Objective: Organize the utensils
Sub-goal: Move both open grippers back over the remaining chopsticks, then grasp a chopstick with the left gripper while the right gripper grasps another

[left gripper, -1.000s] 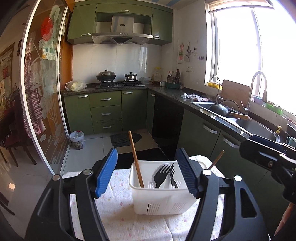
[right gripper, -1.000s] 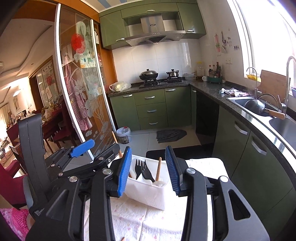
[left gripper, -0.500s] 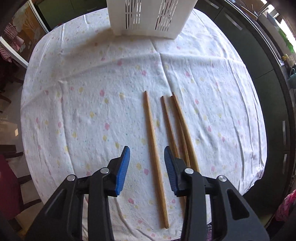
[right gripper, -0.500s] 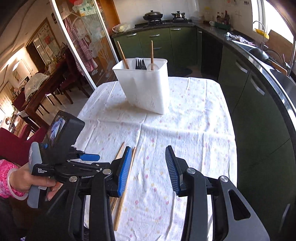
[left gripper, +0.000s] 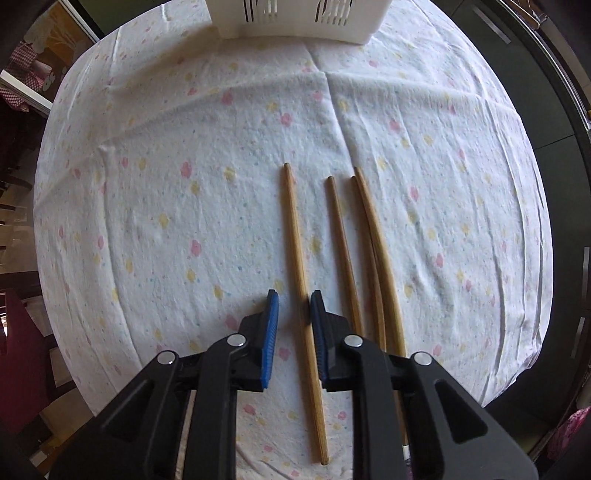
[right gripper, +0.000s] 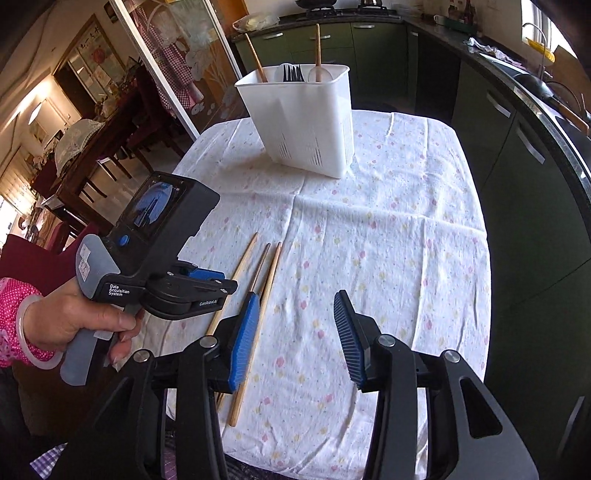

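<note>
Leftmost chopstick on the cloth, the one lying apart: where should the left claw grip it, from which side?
From straight above, across its width on the lower half. The leftmost chopstick lies flat on the tablecloth, clear of the other three chopsticks, so both pads fit beside it. The left claw already straddles it there, having just been closing; contact isn't clear.

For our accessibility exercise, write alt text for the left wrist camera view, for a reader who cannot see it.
The left gripper points down at a flowered tablecloth, its blue pads straddling the leftmost chopstick of four and just closing on it. The other three chopsticks lie right of it; a white utensil basket stands at the far edge.
</note>
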Motion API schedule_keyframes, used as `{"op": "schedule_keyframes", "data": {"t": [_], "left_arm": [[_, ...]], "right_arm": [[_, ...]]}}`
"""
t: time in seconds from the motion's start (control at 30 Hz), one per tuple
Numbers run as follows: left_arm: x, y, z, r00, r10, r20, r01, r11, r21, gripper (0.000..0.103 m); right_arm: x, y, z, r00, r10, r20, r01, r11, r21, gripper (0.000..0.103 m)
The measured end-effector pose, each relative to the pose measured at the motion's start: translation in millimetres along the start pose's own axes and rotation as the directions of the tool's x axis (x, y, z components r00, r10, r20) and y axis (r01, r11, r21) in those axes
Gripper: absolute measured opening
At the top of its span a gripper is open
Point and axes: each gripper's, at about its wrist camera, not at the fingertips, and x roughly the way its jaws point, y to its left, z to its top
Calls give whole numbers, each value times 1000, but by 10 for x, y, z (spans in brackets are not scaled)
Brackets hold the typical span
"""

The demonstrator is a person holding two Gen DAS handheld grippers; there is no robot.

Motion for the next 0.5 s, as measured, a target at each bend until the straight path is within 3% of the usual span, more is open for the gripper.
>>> {"op": "schedule_keyframes", "data": {"t": [0.13,0.2,0.3,0.5], "left_arm": [[14,-120,132,1000,8,-22,-8,1000,-13,17],[54,-277,193,1000,11,-23,-11,1000,-10,7],[60,-376,173,1000,1,-17,-1,1000,-2,7],[19,-145,57,1000,6,-9,-7,1000,-23,6]], "right_arm": [[192,15,66,997,14,-73,-13,1000,12,44],[305,-8,101,994,8,-104,-6,1000,23,44],[449,-59,146,990,-1,-142,7,999,42,44],[846,20,151,966,14,-258,-4,999,41,35]]}}
